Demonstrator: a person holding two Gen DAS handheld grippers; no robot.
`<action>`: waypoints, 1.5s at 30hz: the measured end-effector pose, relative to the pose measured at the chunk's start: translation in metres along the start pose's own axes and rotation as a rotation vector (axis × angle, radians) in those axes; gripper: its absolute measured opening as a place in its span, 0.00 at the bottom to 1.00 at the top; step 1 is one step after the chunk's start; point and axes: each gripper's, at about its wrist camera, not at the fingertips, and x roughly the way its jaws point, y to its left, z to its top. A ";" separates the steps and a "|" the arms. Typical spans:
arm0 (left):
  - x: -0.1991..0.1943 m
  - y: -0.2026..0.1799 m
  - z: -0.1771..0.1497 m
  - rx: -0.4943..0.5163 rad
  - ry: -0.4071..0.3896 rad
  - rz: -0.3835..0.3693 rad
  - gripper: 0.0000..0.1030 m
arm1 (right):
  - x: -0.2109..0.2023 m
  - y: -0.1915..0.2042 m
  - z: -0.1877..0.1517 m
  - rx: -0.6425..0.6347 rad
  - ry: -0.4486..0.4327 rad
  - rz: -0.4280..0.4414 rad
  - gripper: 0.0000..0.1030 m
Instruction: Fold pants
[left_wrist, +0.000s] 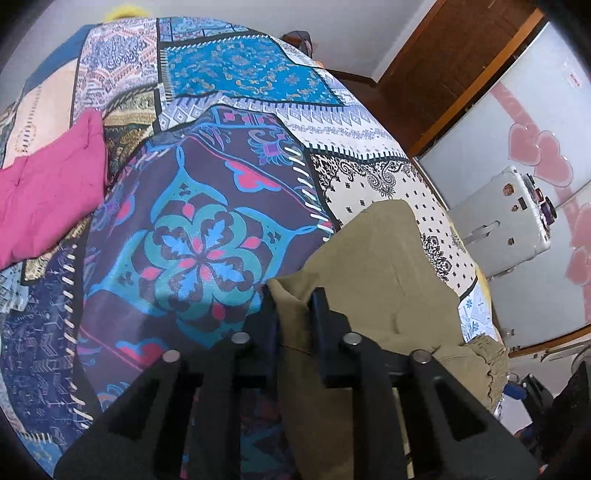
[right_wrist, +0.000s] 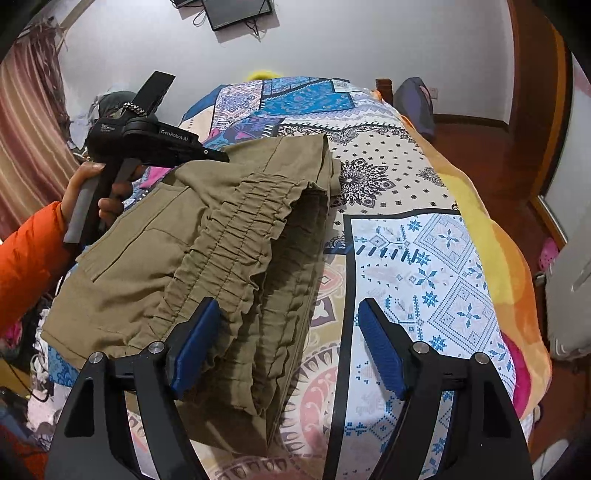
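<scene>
One "GenRobot.AI" label on left tongs (right_wrist: 218, 157) gripping pants (right_wrist: 236, 236)

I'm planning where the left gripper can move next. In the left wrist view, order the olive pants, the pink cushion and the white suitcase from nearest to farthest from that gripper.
1. Olive pants: clamped between the left gripper fingers.
2. Pink cushion: on the bedspread, far left.
3. White suitcase: off the bed, on the right.

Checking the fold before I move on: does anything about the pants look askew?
The olive pants lie partly folded. Their elastic waistband bunches unevenly, and one edge hangs lifted in the shut left gripper. The right gripper is open.
</scene>
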 end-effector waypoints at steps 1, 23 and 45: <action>-0.003 -0.001 -0.001 0.008 -0.009 0.021 0.11 | 0.000 0.001 0.001 -0.005 0.003 -0.004 0.71; -0.136 0.023 -0.149 -0.012 -0.195 0.342 0.07 | -0.027 0.062 -0.001 -0.106 -0.016 0.026 0.73; -0.168 0.047 -0.225 -0.076 -0.167 0.337 0.07 | 0.037 0.008 0.035 -0.020 0.053 -0.102 0.59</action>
